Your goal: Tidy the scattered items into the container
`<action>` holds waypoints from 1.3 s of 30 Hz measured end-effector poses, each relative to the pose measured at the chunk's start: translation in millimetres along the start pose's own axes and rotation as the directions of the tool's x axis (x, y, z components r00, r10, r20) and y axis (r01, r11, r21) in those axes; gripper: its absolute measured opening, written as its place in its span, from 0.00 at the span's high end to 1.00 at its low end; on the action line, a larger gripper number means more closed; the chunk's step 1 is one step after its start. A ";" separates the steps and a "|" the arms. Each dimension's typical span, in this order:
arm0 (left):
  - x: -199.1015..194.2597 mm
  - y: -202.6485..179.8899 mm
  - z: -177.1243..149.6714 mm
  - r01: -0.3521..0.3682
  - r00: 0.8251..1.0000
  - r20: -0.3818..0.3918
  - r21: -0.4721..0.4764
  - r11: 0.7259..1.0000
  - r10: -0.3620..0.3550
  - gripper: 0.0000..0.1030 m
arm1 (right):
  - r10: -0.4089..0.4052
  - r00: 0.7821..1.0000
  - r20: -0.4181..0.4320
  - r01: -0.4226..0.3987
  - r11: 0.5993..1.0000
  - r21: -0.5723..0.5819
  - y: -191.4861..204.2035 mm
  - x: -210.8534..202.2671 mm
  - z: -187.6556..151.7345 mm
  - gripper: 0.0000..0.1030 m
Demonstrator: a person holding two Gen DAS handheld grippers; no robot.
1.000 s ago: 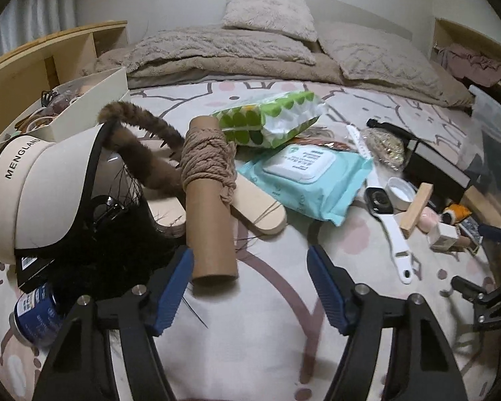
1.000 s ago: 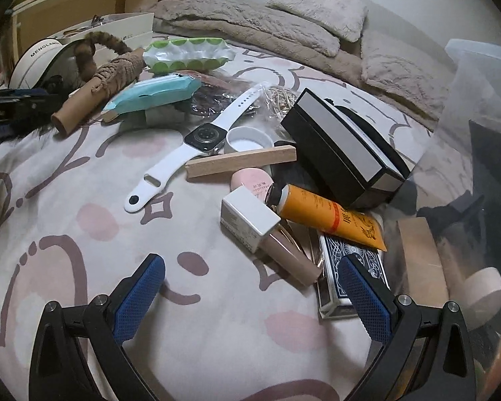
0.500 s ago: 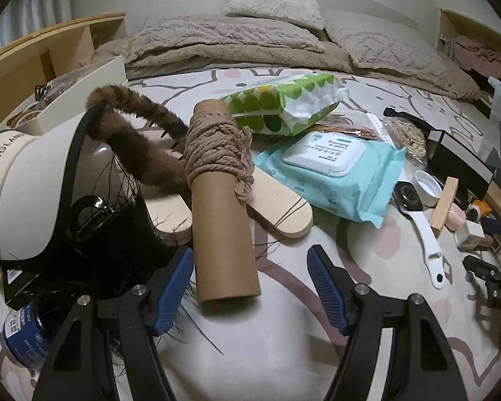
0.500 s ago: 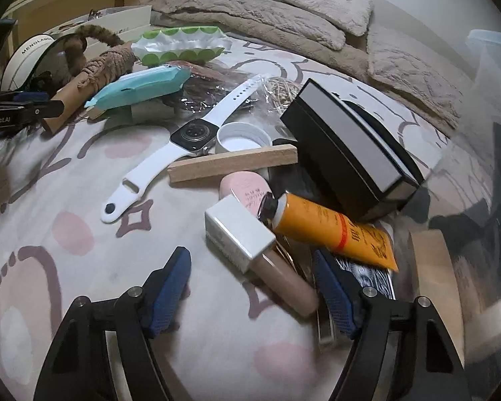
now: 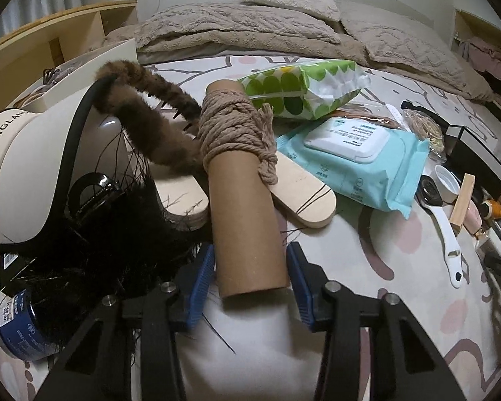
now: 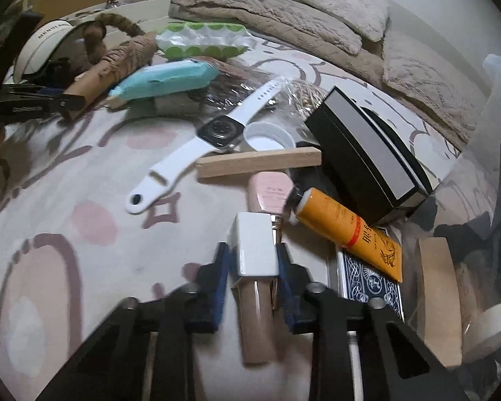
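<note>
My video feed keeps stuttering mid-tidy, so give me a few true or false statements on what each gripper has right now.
1. The left gripper straddles the brown cardboard tube wound with tan rope. True.
2. The right gripper is closing around the orange squeeze tube. False: its pads flank the white-capped beige bottle.
3. The white-strapped smartwatch lies on the patterned bedspread. True.
4. The teal wet-wipes pack sits between the left fingers. False: it lies beyond them.
</note>
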State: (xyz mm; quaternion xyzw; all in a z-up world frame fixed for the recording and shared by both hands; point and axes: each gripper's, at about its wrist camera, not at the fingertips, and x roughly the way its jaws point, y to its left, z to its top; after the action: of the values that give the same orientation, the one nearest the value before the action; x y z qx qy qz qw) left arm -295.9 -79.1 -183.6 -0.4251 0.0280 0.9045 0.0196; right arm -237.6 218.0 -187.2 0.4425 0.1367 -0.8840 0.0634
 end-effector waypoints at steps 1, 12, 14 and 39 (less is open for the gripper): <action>-1.0 -0.7 -0.8 0.001 1.000 0.000 0.001 1.000 -0.001 0.57 | 0.031 1.000 -0.001 -0.031 0.999 0.017 0.2 -2.8 -0.7 0.79; -18.8 -12.2 -18.8 0.038 0.999 -0.018 0.002 0.999 -0.038 0.57 | 0.128 0.992 -0.010 -0.127 0.989 0.082 7.4 -20.5 -10.6 0.79; -24.4 -15.6 -23.6 0.046 0.999 -0.025 0.007 0.999 -0.046 0.57 | 0.144 0.989 -0.011 -0.143 0.985 0.096 9.6 -23.4 -11.9 0.79; -118.7 -59.3 -121.2 0.131 0.986 -0.103 -0.039 0.991 -0.134 0.57 | 0.286 0.958 -0.028 -0.278 0.946 0.164 41.9 -57.2 -42.0 0.79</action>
State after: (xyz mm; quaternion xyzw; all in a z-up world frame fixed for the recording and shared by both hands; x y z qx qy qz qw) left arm -123.6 -29.5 -171.4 -0.4732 -0.0138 0.8779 0.0715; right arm -161.4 190.0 -173.2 0.4839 0.0031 -0.8621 0.1504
